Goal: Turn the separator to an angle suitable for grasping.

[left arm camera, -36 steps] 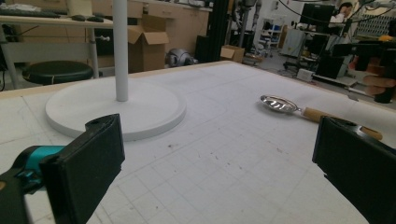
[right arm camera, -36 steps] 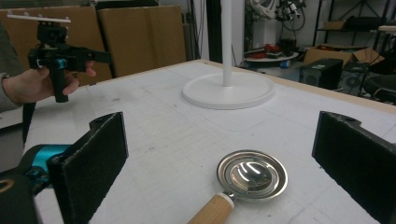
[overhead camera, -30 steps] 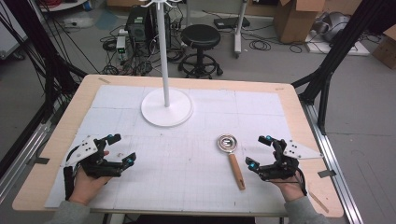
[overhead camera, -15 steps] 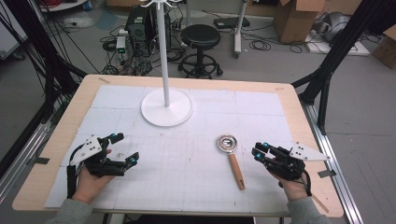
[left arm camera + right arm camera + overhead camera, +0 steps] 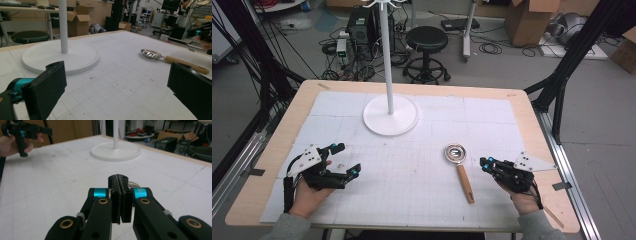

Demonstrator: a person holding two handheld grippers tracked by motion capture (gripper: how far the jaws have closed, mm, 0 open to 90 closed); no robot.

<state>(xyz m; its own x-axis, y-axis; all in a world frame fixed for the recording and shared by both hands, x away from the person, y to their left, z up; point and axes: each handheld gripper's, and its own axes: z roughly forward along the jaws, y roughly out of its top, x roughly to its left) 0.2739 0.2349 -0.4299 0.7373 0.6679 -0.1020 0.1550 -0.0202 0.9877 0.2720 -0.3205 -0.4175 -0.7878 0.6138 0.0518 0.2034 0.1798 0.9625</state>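
A metal scoop [image 5: 455,152] with a wooden handle [image 5: 466,183] lies right of the table's middle, bowl pointing away from me. My right gripper [image 5: 484,162] sits just right of the handle, apart from it, jaws pressed together with nothing between them. In the right gripper view the shut gripper [image 5: 118,180] hides most of the scoop's bowl [image 5: 133,184]. My left gripper [image 5: 348,159] rests at the near left, open and empty. In the left gripper view the gripper [image 5: 117,75] stands wide apart, with the scoop [image 5: 151,53] farther off to the right.
A white stand with a round base [image 5: 391,116] and a tall pole [image 5: 387,60] rises at the table's far middle. A black stool [image 5: 426,40], cardboard boxes [image 5: 527,20] and cables lie on the floor beyond the far edge. Black frame legs [image 5: 562,70] flank the table.
The right gripper's jaws have gone from open to shut on nothing, staying beside the scoop's handle. The left gripper has barely moved.
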